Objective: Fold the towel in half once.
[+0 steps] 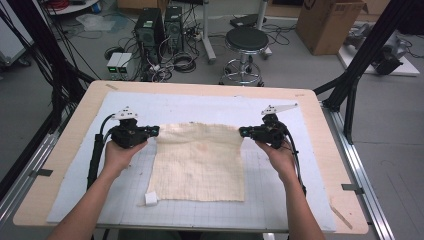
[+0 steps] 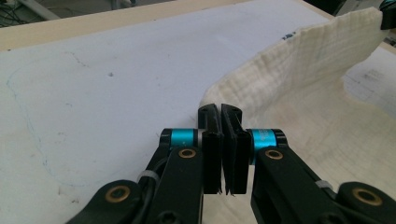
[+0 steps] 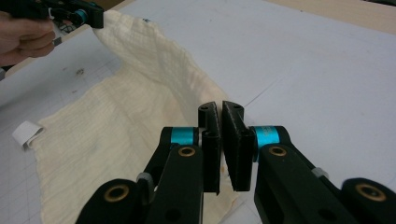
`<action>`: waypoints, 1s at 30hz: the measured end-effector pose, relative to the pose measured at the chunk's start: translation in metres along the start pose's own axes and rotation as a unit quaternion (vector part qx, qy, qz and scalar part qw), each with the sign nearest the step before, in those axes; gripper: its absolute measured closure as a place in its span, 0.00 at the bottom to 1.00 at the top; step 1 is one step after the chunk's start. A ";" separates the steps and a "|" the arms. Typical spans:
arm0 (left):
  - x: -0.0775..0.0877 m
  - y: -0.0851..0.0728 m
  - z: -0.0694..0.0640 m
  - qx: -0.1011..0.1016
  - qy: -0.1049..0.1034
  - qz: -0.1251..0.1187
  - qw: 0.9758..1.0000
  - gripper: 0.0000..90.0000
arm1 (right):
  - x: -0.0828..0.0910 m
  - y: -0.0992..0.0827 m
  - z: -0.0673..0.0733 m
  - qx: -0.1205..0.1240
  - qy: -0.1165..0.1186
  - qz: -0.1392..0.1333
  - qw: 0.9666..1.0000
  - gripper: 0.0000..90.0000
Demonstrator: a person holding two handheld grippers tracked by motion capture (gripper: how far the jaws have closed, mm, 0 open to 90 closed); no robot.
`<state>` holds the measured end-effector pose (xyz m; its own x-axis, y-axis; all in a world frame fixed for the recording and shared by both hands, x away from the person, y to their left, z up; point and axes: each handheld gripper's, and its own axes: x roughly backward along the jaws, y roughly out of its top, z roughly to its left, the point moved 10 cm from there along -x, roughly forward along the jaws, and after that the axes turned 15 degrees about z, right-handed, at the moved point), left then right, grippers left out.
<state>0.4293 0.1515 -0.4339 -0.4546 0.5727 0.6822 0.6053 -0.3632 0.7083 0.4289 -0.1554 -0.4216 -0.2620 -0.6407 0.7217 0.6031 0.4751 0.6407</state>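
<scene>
Two grippers pinch the far corners of a cream cloth on a table.

Largest first: the table (image 1: 75, 150), wood-rimmed, carries a pale gridded mat (image 1: 280, 200), and the cloth (image 1: 200, 165) lies on the middle of that mat, its near edge flat and its far edge lifted off the surface between the two hands. The left gripper (image 1: 152, 131) has its jaws together, clamped on the cloth's far left corner; in the left gripper view (image 2: 219, 114) the fabric rises away from the pressed-together pads. The right gripper (image 1: 243, 132) is likewise closed on the far right corner, seen close in the right gripper view (image 3: 218, 114). Smallest, a white tag (image 1: 150, 199) sticks out at the cloth's near left corner.
</scene>
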 end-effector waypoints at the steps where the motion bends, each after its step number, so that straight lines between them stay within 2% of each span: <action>1: 0.001 -0.002 0.000 0.000 -0.001 0.002 1.000 0.96 | 0.001 -0.001 0.001 -0.002 0.004 -0.001 1.000 0.96; 4: 0.003 -0.007 0.001 0.002 -0.004 0.003 1.000 0.96 | 0.001 -0.003 0.003 0.000 0.007 -0.006 1.000 0.96; 7: 0.006 -0.008 -0.003 0.005 -0.015 -0.007 1.000 0.96 | 0.002 -0.008 0.005 0.000 0.010 -0.013 1.000 0.96; 11: 0.006 -0.011 -0.008 -0.002 -0.017 -0.002 1.000 0.96 | 0.001 -0.015 0.009 -0.001 0.013 -0.012 1.000 0.96; 17: 0.010 -0.018 -0.014 -0.002 -0.028 -0.005 1.000 0.96 | 0.003 -0.023 0.015 0.004 0.017 -0.010 1.000 0.96; 23: 0.009 -0.032 -0.020 -0.015 -0.026 0.009 1.000 0.96 | -0.001 -0.030 0.023 0.017 0.019 -0.004 1.000 0.96; 28: 0.009 -0.042 -0.023 -0.017 -0.030 0.016 0.999 0.96 | -0.005 -0.037 0.029 0.024 0.023 0.000 0.999 0.96; 30: 0.010 -0.044 -0.026 -0.027 -0.026 0.022 0.999 0.96 | -0.005 -0.041 0.032 0.024 0.024 0.005 0.999 0.96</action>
<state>0.3813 0.1544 -0.4534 -0.3931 0.5927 0.7030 0.5868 -0.4269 0.6881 0.3815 -0.1522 -0.4432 -0.2190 -0.6638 0.7151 0.5677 0.5094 0.6467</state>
